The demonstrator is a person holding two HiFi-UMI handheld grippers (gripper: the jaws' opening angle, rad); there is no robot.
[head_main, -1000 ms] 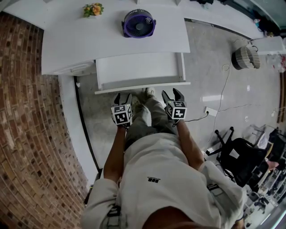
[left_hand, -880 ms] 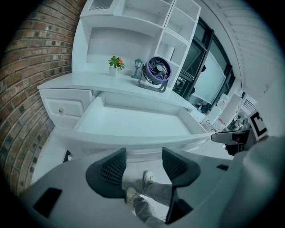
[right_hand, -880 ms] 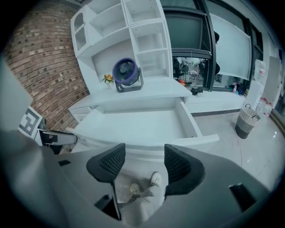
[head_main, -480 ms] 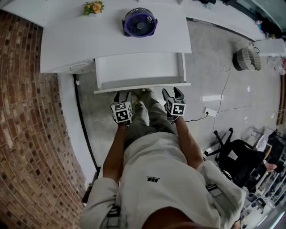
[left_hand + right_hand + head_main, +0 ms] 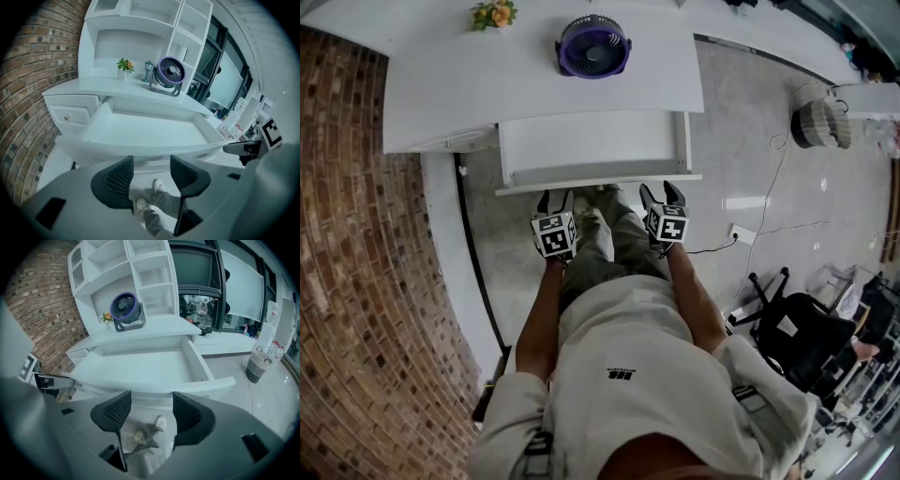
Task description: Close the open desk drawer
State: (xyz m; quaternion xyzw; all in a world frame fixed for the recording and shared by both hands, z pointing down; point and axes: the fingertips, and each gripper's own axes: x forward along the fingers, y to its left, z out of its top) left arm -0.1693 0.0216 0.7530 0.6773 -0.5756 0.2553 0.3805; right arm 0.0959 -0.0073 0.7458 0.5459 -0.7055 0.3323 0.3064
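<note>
The white desk drawer stands pulled out from under the white desk top, empty inside; its front panel faces me. My left gripper is open just short of that panel, left of the middle. My right gripper is open too, just short of the panel's right part. In the left gripper view the drawer front runs right above the left gripper. The right gripper view shows the drawer front just beyond the right gripper. Whether either touches the panel I cannot tell.
A purple fan and a small flower pot stand on the desk. A brick wall runs along the left. A small shut drawer sits left of the open one. A wicker basket, cables and a black chair lie to the right.
Both grippers have moved a little forward, nearer the drawer front. The drawer has stayed at about the same extension.
</note>
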